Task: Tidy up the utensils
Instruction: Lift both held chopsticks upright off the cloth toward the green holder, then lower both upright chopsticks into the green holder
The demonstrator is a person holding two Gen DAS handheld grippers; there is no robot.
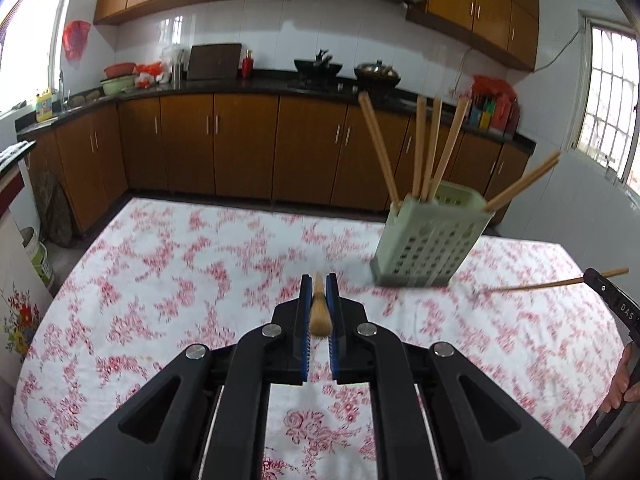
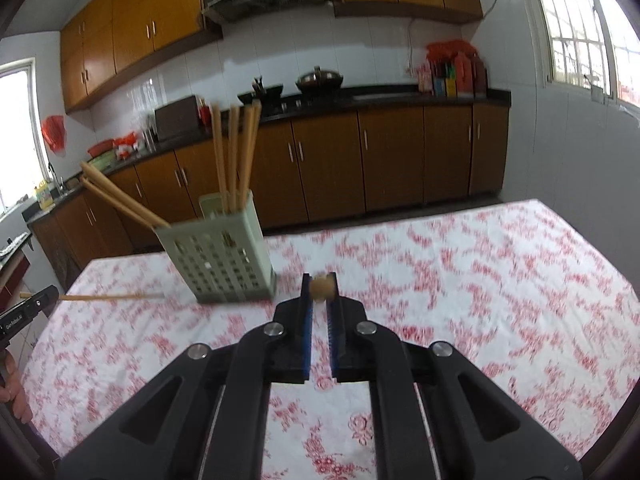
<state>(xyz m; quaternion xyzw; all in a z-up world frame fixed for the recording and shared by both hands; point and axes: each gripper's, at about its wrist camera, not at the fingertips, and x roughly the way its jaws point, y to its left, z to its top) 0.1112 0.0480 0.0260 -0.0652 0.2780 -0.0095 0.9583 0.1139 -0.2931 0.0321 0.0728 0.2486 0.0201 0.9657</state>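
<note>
Between the jaws of the left gripper [image 1: 319, 304] — one chopstick [image 1: 320, 312], clamped, its long axis running forward along the fingers. Right gripper [image 2: 320, 292]: jaws likewise closed on a second chopstick [image 2: 322, 289], held crosswise; its length shows only in the left wrist view. Beyond, on the floral worktop [image 1: 200, 248] — green slotted holder [image 1: 430, 236], upright, already carrying six chopsticks, ahead and to the right of the left jaws, ahead and to the left of the right. Neither arm judged clearly nearer.
</note>
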